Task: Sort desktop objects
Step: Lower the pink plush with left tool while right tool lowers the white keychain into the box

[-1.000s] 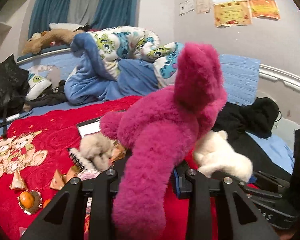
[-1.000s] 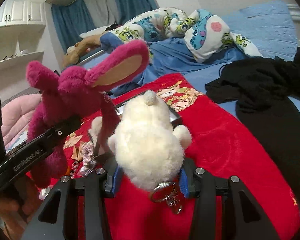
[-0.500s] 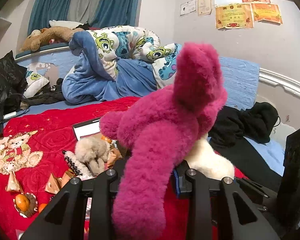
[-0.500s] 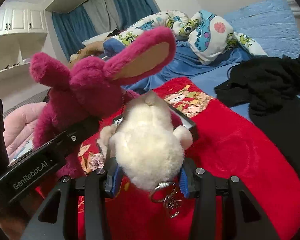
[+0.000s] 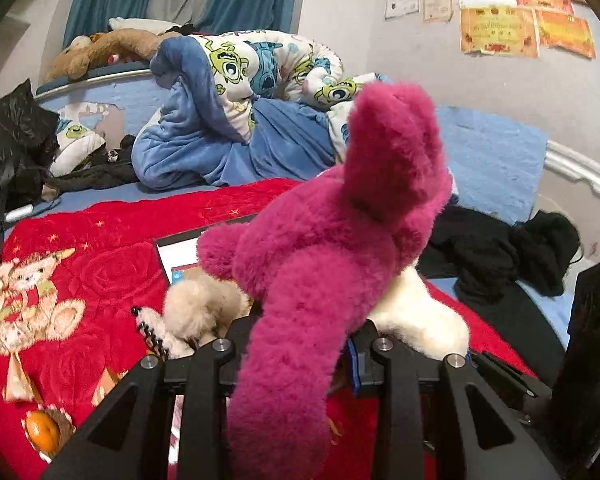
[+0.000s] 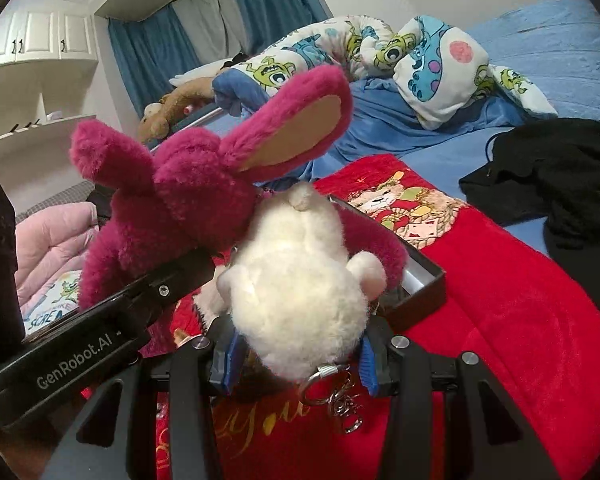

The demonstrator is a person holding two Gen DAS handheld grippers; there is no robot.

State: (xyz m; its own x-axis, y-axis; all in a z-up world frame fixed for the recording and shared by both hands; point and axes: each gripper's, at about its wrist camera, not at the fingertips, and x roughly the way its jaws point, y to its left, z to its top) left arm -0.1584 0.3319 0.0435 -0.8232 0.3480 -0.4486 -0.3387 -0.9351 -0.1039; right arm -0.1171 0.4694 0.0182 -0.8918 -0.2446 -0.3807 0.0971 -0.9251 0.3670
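A tangerine (image 5: 40, 434) lies at far left on a red blanket (image 5: 100, 264) spread over the bed, beside a small beige plush (image 5: 202, 306) and an open black box (image 6: 420, 284). At centre, the left gripper (image 5: 296, 360) is clamped on a limb of a magenta plush rabbit (image 5: 332, 248), held up above the blanket with its ears over the box. Pressed against the rabbit's right side, a cream plush keychain (image 6: 296, 284) is pinched between the blue pads (image 6: 366, 364) of the right gripper (image 6: 298, 364), its metal ring (image 6: 318, 388) dangling below. Black clothing (image 6: 560, 184) lies crumpled at right on the blue sheet.
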